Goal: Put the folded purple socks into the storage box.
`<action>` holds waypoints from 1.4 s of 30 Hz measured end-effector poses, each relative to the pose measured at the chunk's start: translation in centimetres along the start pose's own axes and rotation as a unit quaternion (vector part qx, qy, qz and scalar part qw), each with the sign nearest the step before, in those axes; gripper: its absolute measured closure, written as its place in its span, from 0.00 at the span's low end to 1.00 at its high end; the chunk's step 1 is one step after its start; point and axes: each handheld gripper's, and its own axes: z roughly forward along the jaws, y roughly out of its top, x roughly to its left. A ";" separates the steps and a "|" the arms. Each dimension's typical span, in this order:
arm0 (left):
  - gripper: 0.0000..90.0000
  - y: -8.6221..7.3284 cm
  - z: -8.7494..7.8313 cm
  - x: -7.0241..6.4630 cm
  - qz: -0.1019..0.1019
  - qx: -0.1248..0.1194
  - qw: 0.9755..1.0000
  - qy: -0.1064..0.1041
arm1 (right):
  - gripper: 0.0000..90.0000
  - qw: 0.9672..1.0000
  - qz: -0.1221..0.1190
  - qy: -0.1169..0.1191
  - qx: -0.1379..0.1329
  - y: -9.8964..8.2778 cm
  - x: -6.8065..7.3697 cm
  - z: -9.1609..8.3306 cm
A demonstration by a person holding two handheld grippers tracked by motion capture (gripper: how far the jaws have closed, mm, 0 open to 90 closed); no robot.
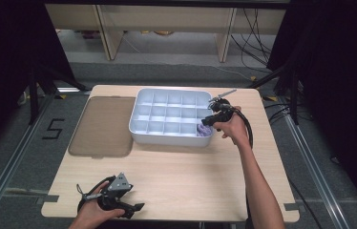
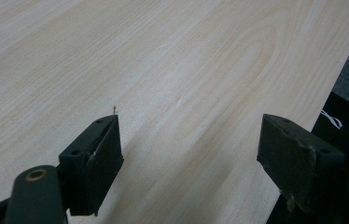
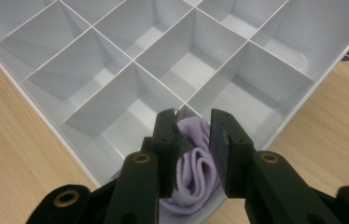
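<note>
One lilac cloth goes into the corner cell of the tray; the other cells are empty.

The right gripper [image 3: 192, 154] is narrow around the folded lilac cloth [image 3: 196, 175], inside the near right corner cell of the white divided tray [image 1: 138, 125]. It seems not yet released. The left gripper [image 2: 189, 163] rests wide and empty at the near edge of the counter [image 1: 191, 176]. A brown lid [image 1: 102, 125] lies beside the tray.

table [image 1: 181, 176] was pale wood-grain laminate, smooth & matt. divided tray [image 1: 141, 125] looked like smooth white plastic w/ slight sheen. lilac cloth [image 3: 196, 172] soft, ribbed knit. gripper pads [image 2: 298, 158] matt black, scuffed.
</note>
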 end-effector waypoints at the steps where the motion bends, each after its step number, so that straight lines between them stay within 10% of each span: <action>1: 0.23 0.0 0.0 0.0 0.000 0.000 1.000 0.000 | 0.80 1.000 0.006 0.002 -0.002 0.0 0.1 -0.1; 26: 0.23 -0.1 0.0 0.2 -0.003 -0.003 1.000 0.001 | 0.71 0.998 -0.014 0.020 -0.056 -1.1 1.5 -1.6; 42: 0.23 -0.1 0.2 0.0 -0.004 -0.003 1.000 -0.004 | 0.65 0.994 0.028 0.053 -0.089 -3.1 2.6 -3.7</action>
